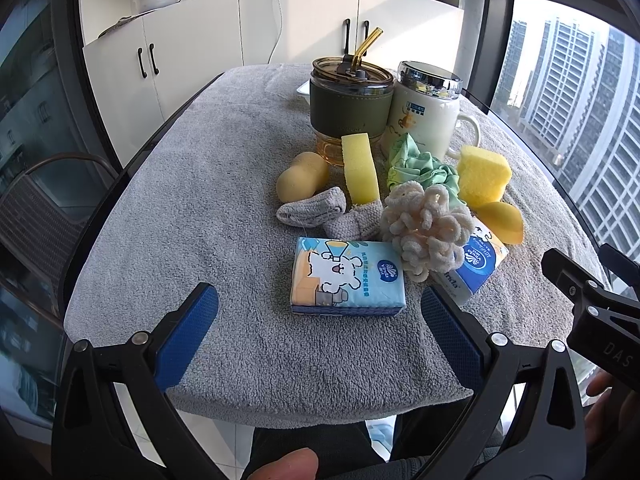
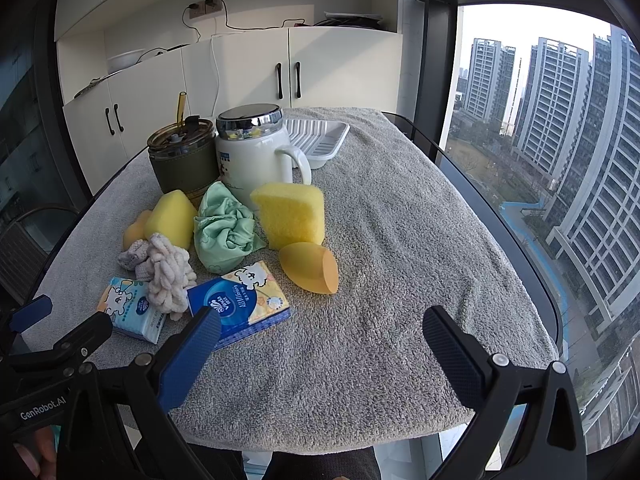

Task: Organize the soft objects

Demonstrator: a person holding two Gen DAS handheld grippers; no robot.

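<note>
High-rise flat, white cupboards, towel-covered table, tower blocks outside

White tray mostly hidden behind tumbler.

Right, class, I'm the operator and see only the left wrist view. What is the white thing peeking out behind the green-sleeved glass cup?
Observer: A white ribbed plastic tray behind the white ceramic mug; nothing visible in it.
Operator: Is the right gripper holding anything?
Observer: No. The right gripper is open, with only the grey fleece towel between its fingers.
</note>
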